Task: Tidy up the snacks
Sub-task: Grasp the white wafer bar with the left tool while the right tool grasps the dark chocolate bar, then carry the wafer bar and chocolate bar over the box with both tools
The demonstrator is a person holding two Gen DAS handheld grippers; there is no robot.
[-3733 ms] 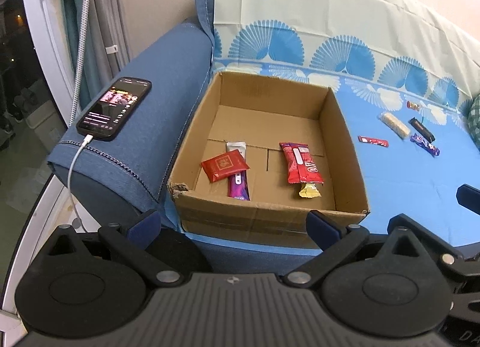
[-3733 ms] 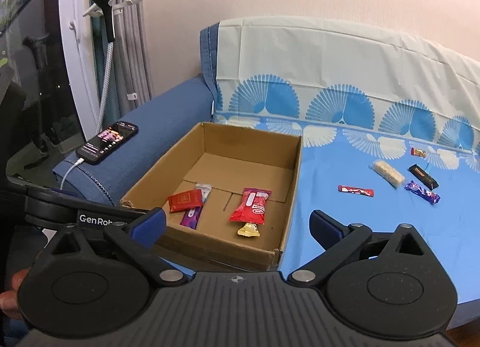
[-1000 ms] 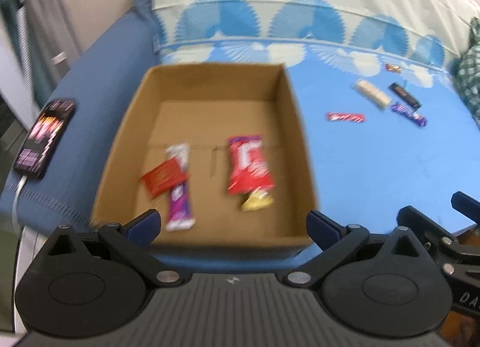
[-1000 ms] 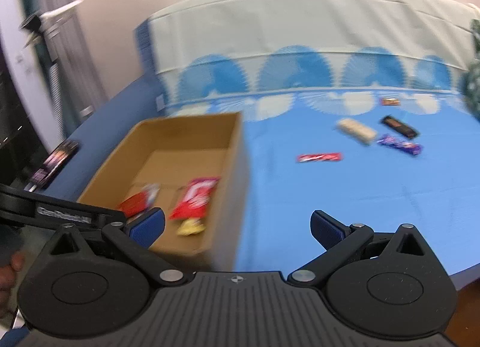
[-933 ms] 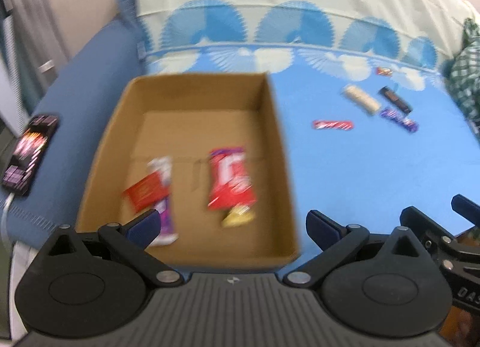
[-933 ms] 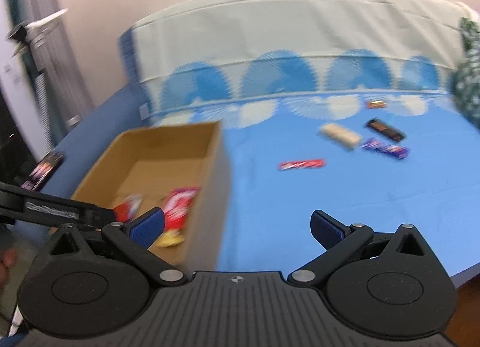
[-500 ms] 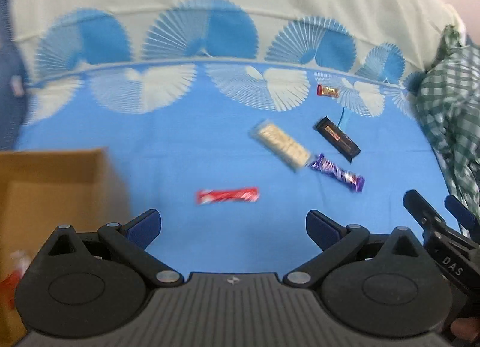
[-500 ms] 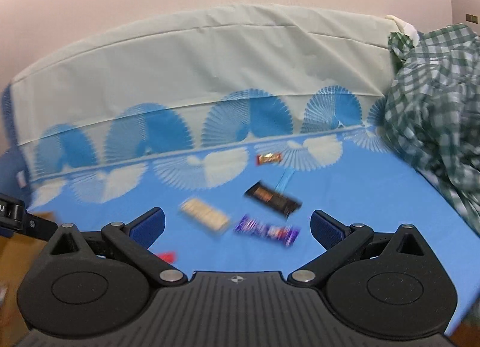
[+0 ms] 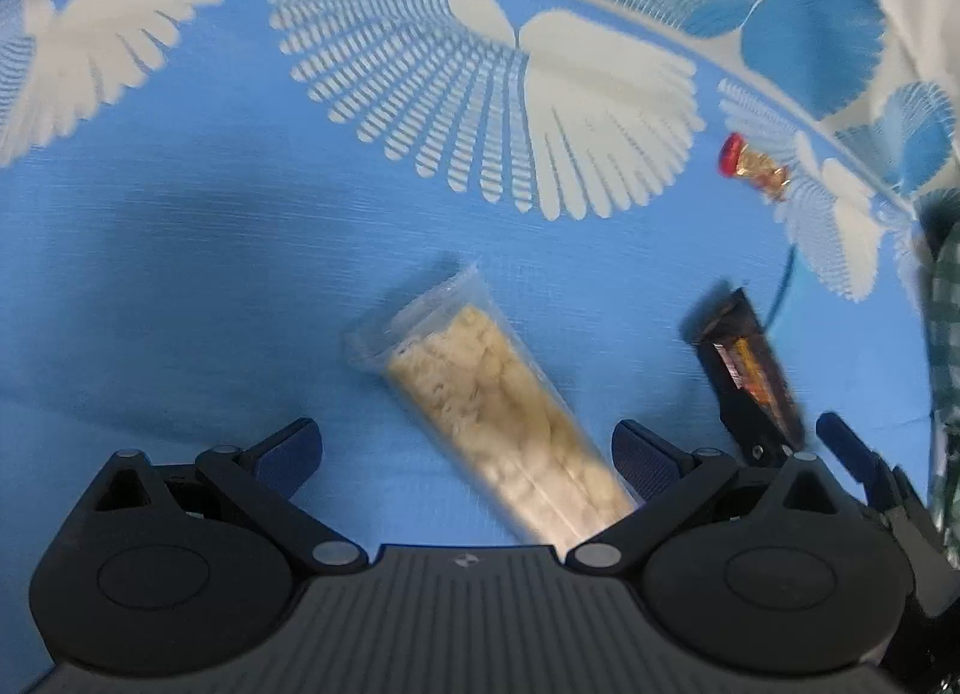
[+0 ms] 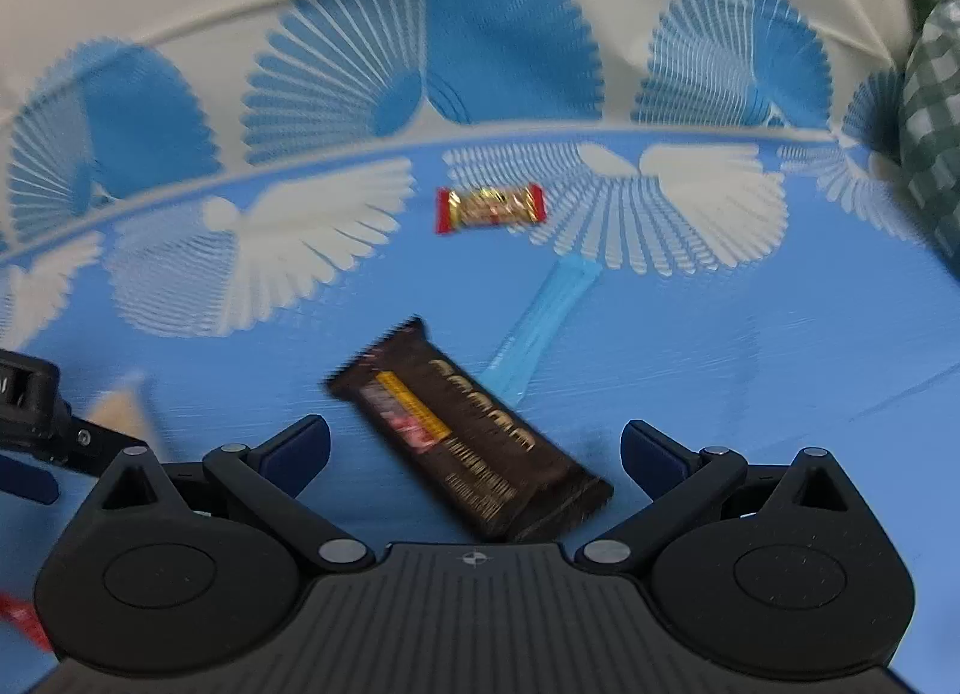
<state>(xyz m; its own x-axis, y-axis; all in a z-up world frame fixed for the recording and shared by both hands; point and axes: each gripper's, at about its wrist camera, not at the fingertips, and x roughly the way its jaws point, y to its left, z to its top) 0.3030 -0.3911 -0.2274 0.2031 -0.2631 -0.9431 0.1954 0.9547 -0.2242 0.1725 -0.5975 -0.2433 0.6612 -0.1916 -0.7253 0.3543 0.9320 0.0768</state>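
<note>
A: Two at once here. The left gripper (image 9: 467, 442) is low over the pale cereal bar (image 9: 498, 412), jaws spread wide with nothing between them but the wrapper lying on the blue sofa cover (image 9: 180, 250).

B: And the right gripper (image 10: 475, 445) is the same story over the dark chocolate bar (image 10: 474, 436): jaws released, the bar slanting across the gap.

A: That slant is the catch. Both bars lie diagonal to the jaws, so I'd say each gripper wants a slight twist to close across the narrow width, near the middle, not on a corner.

B: Agreed, and go gently on the cereal bar. It's a clear wrapper, lumpy beige filling, with a flat crimped end at the far tip. Looks crumbly; a hard squeeze could break it.

A: The chocolate bar looks firmer: glossy dark wrapper, gold lettering, a yellow and pink patch near the far end. Slippery, I'd guess.

B: The cover is soft too, so press down just enough for the tips to get beside the bar without bunching the cloth.

A: Others waiting: a small red-and-gold candy (image 10: 491, 208) farther back, and a light blue stick (image 10: 543, 328) just behind the chocolate bar.

B: No box in either view right now.
</note>
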